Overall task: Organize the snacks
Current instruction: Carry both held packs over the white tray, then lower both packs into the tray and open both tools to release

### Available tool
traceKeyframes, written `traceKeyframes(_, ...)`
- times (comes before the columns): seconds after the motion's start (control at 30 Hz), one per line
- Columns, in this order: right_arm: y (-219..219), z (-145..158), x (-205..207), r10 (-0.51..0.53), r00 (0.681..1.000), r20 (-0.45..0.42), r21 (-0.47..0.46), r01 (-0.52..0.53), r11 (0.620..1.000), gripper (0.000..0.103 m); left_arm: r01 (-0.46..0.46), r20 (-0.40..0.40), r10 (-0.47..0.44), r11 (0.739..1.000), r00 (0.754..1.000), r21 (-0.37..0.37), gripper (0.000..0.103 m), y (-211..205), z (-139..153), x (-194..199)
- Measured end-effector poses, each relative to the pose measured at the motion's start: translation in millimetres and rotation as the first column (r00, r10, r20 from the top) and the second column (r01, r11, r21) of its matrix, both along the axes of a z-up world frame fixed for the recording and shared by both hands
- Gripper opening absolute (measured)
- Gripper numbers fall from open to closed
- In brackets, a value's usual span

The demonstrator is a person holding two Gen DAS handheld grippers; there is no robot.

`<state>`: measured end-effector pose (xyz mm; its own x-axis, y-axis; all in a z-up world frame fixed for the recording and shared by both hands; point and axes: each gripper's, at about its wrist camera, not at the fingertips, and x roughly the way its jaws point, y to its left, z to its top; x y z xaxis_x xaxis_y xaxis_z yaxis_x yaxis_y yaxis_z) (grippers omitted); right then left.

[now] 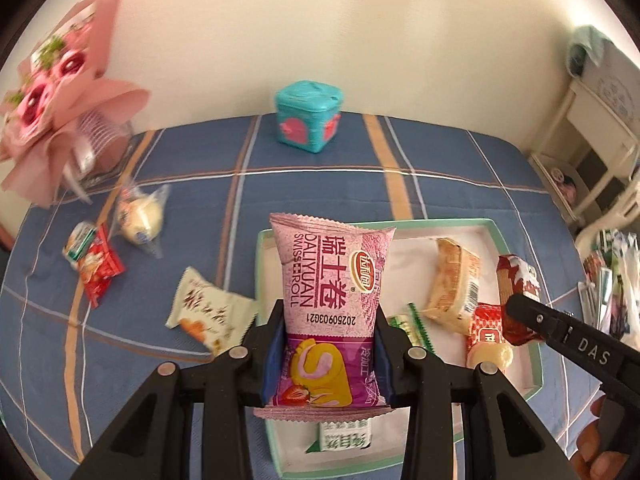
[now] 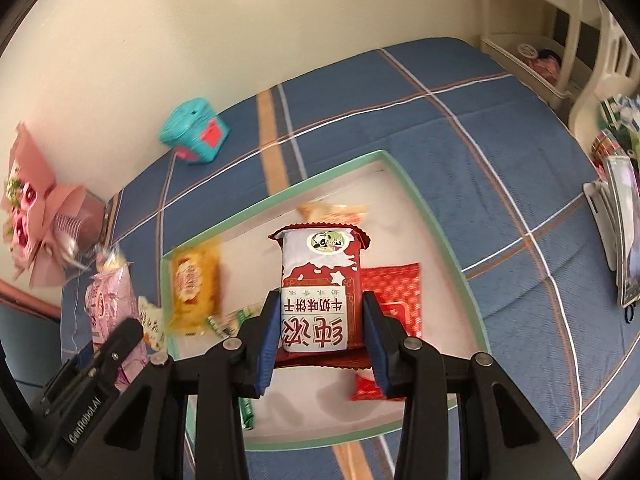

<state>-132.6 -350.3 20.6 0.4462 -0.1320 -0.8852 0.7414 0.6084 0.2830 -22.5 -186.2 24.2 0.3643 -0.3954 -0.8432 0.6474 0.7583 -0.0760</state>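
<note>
My left gripper [image 1: 329, 320] is shut on a pink Swiss-roll packet [image 1: 332, 272], held upright over the near left part of a green-rimmed white tray [image 1: 412, 256]. Entering from the right, my right gripper [image 1: 520, 310] holds a red-and-white biscuit packet [image 1: 516, 276]. In the right wrist view that gripper [image 2: 322, 308] is shut on the biscuit packet [image 2: 320, 276] above the tray [image 2: 400, 216]. The left gripper [image 2: 128, 332] with the pink packet [image 2: 110, 304] shows at lower left. An orange packet [image 2: 196, 280] and a red packet [image 2: 396, 292] lie in the tray.
On the blue checked cloth left of the tray lie a cream packet [image 1: 208, 316], a small red packet [image 1: 98, 270] and a clear-wrapped bun [image 1: 140, 212]. A teal box [image 1: 308, 120] stands by the wall, a pink bouquet [image 1: 60, 92] at far left. Cream shelving [image 1: 588, 152] stands right.
</note>
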Motion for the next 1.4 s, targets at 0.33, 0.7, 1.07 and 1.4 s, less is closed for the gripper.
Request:
traceKeyframes(0.33,-21.2,-29.8,5.3,-0.031,0.999,-0.02,-0.002,0.031,1.0,0.041,0.067,0.042,-0.068,0.998,0.997,0.018,0.04,-49.7,-20.3,-1.9)
traceKeyframes(0.7,-35.9,-60.7,13.3,-0.047,0.996,-0.079,0.01,0.048,0.999,0.041,0.071,0.016,-0.072,0.997,0.997,0.024,0.04,-74.3,-55.9,13.3)
traceKeyframes(1.07,-35.5,-64.4,16.5,-0.048,0.995,-0.091,-0.006,0.047,0.999,0.042,0.095,0.005,-0.096,0.995,0.995,0.033,0.042,-87.4,-70.1,9.6)
traceKeyframes(1.4,-30.6,-65.0,23.3,-0.055,0.989,-0.138,-0.037,0.05,0.998,0.057,0.079,-0.007,-0.079,0.995,0.997,0.054,0.058,-82.0,-61.9,10.2)
